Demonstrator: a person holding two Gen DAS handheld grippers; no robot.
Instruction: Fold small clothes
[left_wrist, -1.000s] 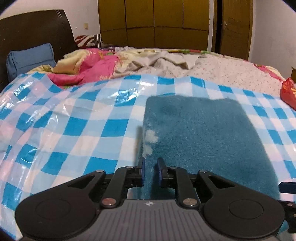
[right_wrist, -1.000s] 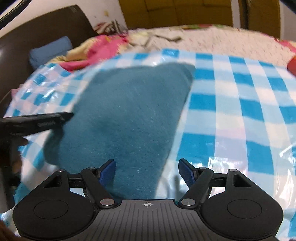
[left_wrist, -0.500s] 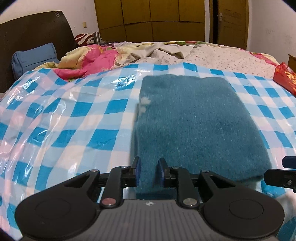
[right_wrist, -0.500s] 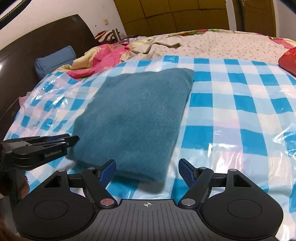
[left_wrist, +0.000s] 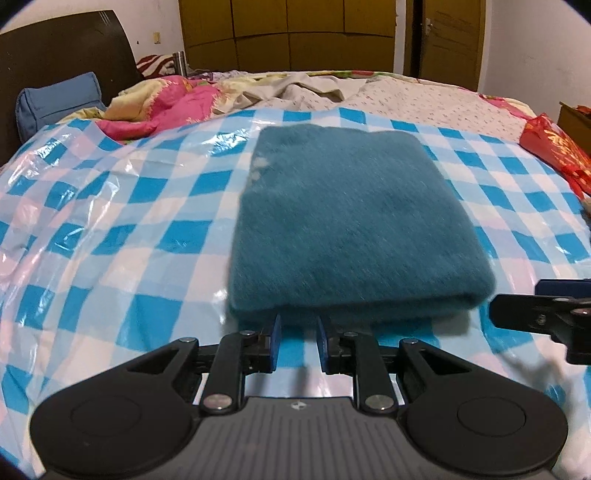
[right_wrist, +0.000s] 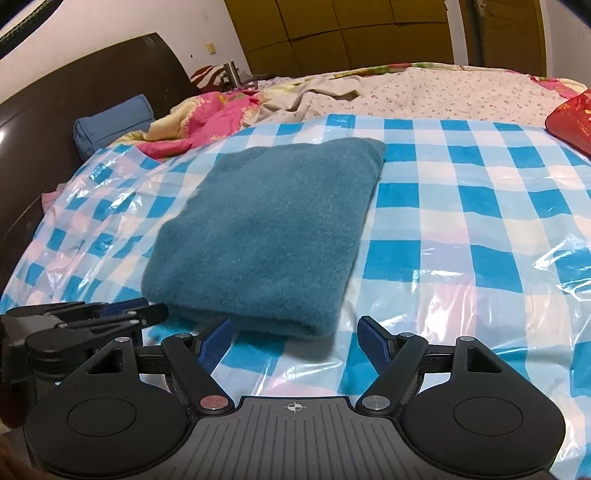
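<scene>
The left tool (left_wrist: 297, 341) sits narrowly spread, the right tool (right_wrist: 293, 341) wide apart, both empty. The folded teal cloth (left_wrist: 347, 225) looks soft and light; its thick near edge seems best for pinching.

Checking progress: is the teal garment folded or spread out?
Folded: the teal garment lies as a compact rectangle with a thick doubled near edge on the checkered sheet.
</scene>
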